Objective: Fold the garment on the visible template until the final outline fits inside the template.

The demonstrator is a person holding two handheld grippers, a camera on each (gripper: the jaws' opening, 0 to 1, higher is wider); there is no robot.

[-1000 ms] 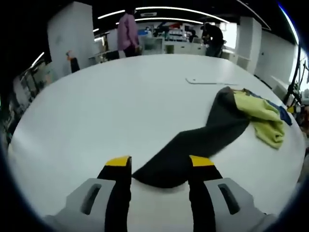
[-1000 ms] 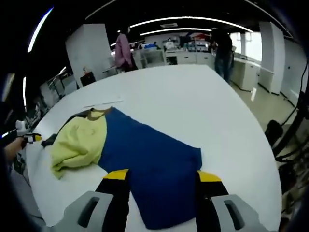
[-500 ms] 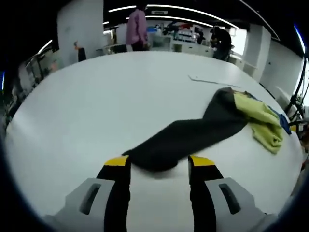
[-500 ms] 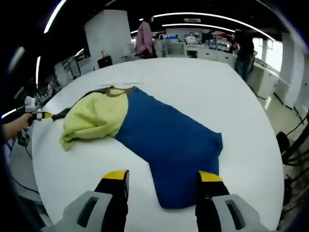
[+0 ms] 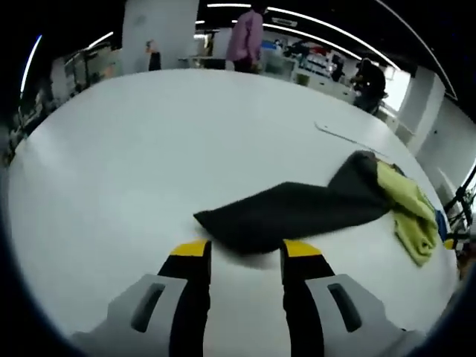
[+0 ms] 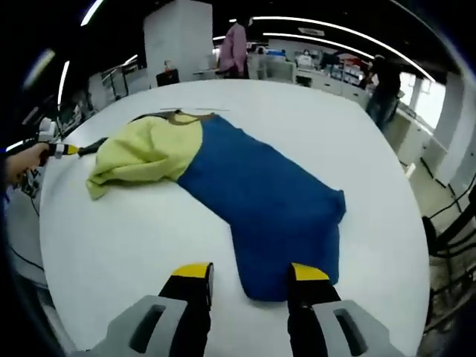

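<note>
Since a second ago both cameras have drawn back a little, so more bare surface lies between each gripper and the cloth.

One garment (image 6: 260, 201) lies on one large white round surface (image 6: 134, 245) — three colours: a blue panel, a bunched yellow-green part (image 6: 141, 152) and a dark grey panel (image 5: 297, 212).

In the left gripper view the left gripper (image 5: 245, 256) has its jaws apart and empty, tips just short of the grey panel's end.

In the right gripper view the right gripper (image 6: 249, 277) is likewise parted and empty, with the blue hem at its right tip.

A thin flat white strip (image 5: 346, 135) lies beyond the garment.

Two people stand far behind — one in a pink shirt (image 6: 234, 48), one in dark clothes (image 6: 383, 82).
</note>
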